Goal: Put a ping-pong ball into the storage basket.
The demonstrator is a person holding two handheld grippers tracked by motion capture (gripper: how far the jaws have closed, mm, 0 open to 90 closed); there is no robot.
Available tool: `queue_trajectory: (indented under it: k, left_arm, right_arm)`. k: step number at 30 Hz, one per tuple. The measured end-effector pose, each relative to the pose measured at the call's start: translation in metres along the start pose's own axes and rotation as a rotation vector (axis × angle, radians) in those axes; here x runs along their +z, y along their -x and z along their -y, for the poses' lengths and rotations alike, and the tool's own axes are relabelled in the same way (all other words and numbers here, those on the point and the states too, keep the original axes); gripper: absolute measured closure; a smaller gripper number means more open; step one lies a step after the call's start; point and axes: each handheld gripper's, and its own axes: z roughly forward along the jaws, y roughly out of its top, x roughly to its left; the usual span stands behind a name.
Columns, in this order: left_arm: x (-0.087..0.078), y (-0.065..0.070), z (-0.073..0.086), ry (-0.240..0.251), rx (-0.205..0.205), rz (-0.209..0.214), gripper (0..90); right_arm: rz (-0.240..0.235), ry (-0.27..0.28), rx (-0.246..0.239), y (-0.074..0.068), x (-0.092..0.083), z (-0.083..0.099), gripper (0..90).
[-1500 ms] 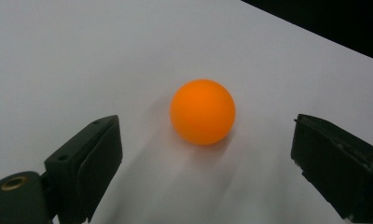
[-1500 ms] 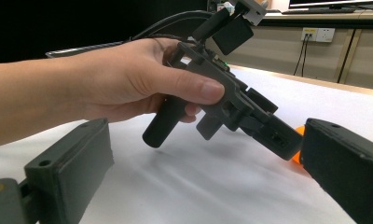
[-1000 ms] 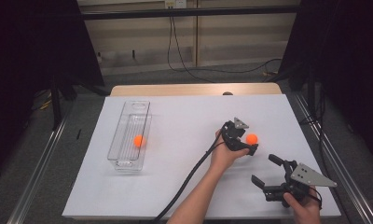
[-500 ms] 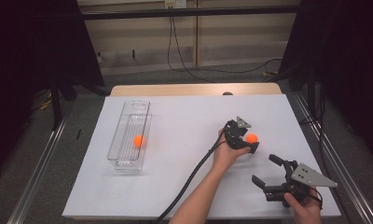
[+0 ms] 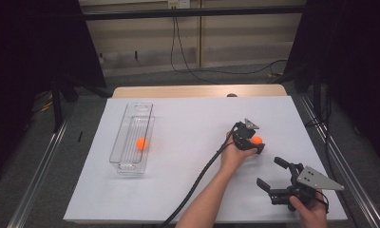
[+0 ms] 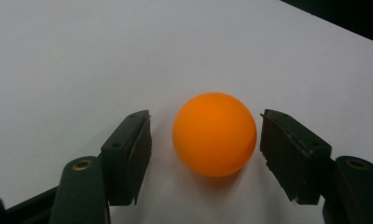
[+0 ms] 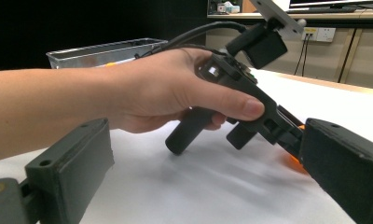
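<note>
L gripper [image 6: 205, 154] jaws just been closing round orange ball [image 6: 214, 134], small gaps both sides, not gripping. R gripper [image 5: 276, 176] wide open, holding nothing. No readable writing.

The left gripper [image 6: 205, 140] has just been closing its fingers [image 6: 128, 154] around the orange ball [image 6: 215, 134], not yet touching it.

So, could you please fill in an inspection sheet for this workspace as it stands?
Surface: white table, flat, bare between items.
Job's things: orange ball on the table between the left gripper's jaws; second orange ball inside clear tray.
Clutter: nothing seen.
Grippers: left gripper jaws just been closing, small gaps beside ball; right gripper open, empty.
Cables: black cable trails from left gripper.
Surroundings: dark curtains, floor cables.
</note>
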Motion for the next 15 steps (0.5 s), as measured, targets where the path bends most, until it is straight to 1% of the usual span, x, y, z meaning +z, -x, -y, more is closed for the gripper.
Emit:
queue_trajectory:
  k: [2, 3, 4, 6, 10, 15]
  left_arm:
    - [0.001, 0.000, -0.001, 0.002, -0.002, -0.004, 39.2]
    - [0.001, 0.000, -0.001, 0.002, 0.002, 0.007, 43.7]
    - [0.002, 0.000, -0.002, 0.004, 0.007, 0.008, 46.6]
    - [0.001, 0.000, -0.001, 0.003, -0.008, 0.019, 50.8]
    - [-0.003, -0.001, -0.001, -0.003, -0.007, 0.019, 51.0]
    - [-0.013, -0.004, 0.002, 0.005, -0.030, 0.048, 51.0]
  right_arm:
    - [-0.001, -0.001, 0.000, 0.000, 0.000, 0.000, 2.3]
    - [-0.001, -0.001, -0.001, 0.000, 0.000, 0.000, 2.3]
    - [-0.001, -0.001, -0.001, 0.000, 0.000, 0.000, 2.3]
    - [-0.001, -0.001, -0.001, 0.000, 0.000, 0.000, 2.3]
    - [0.001, -0.001, -0.001, 0.001, 0.000, 0.000, 2.2]
    - [0.004, -0.001, -0.001, 0.001, 0.000, 0.000, 2.2]
